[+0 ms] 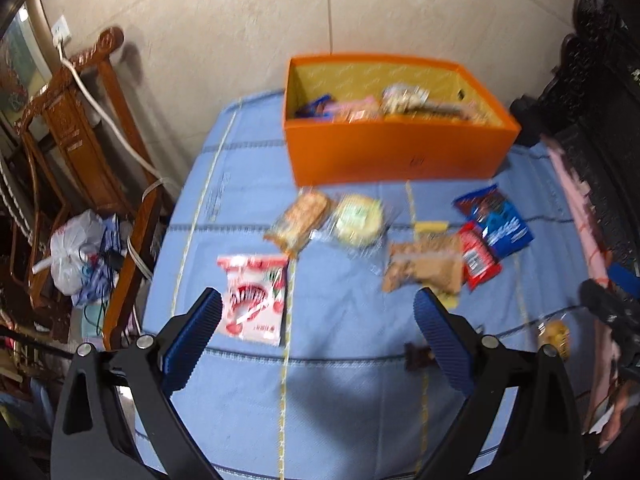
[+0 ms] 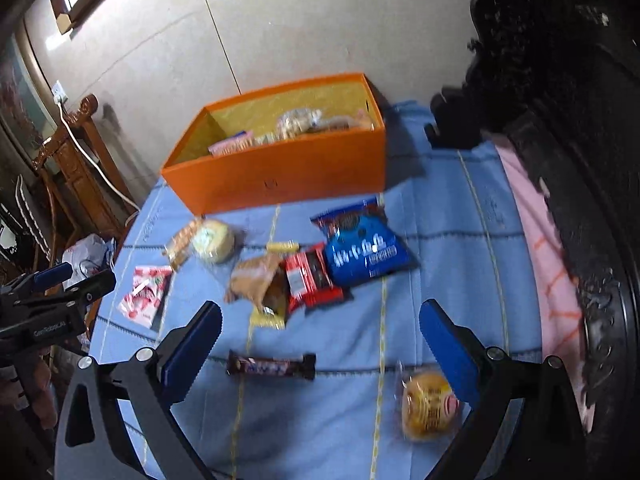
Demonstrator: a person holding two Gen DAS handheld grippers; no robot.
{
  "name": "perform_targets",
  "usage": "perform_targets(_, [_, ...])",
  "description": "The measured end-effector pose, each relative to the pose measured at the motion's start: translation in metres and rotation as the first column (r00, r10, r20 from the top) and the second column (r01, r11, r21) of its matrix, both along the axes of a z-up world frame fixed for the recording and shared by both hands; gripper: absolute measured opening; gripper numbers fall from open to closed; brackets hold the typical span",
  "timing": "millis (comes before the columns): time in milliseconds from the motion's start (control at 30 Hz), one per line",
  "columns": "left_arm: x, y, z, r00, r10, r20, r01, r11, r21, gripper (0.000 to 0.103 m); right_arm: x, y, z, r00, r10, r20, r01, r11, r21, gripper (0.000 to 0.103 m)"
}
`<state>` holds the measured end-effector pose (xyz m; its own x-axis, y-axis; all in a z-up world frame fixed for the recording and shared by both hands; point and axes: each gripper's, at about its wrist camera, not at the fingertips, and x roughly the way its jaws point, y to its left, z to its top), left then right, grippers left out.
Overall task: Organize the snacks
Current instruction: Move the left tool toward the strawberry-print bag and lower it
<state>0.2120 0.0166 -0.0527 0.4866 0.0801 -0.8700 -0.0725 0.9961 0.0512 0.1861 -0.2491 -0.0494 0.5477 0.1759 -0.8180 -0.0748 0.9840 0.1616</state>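
An orange box (image 1: 394, 152) (image 2: 280, 180) with several snacks inside stands at the far end of the blue cloth. In front of it lie loose snacks: a red-and-white packet (image 1: 254, 300) (image 2: 145, 295), a round pale cake (image 1: 358, 218) (image 2: 214, 239), a brown packet (image 1: 424, 266) (image 2: 260, 276), a red packet (image 1: 478, 258) (image 2: 312, 276) and a blue cookie bag (image 1: 498, 220) (image 2: 366, 248). A dark chocolate bar (image 2: 272, 365) and a wrapped bun (image 2: 428, 404) lie nearer. My left gripper (image 1: 318, 304) hovers open beside the red-and-white packet. My right gripper (image 2: 320, 312) hovers open above the chocolate bar. Both hold nothing.
A carved wooden chair (image 1: 84, 128) with a white cable and a plastic bag (image 1: 78, 254) stands left of the table. Dark carved furniture (image 2: 560, 100) and pink cloth (image 2: 540, 248) border the right side. A tiled wall (image 1: 320, 12) rises behind the box.
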Motion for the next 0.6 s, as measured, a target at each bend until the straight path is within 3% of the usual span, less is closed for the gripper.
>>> perform_targets(233, [-0.011, 0.021, -0.074, 0.992, 0.001, -0.128, 0.003, 1.0, 0.025, 0.094, 0.0, 0.002, -0.031, 0.996, 0.018, -0.084, -0.019, 1.0, -0.008, 0.1])
perform_targets(333, [-0.006, 0.028, -0.091, 0.99, -0.009, -0.144, 0.015, 0.999, 0.04, 0.094, 0.007, 0.006, -0.039, 0.993, 0.022, -0.112, -0.023, 1.0, -0.005, 0.1])
perform_targets(600, [0.026, 0.054, -0.11, 0.987, -0.01, -0.16, 0.006, 1.0, -0.026, 0.094, 0.03, 0.027, -0.053, 0.987, 0.067, -0.149, -0.071, 0.997, -0.019, 0.1])
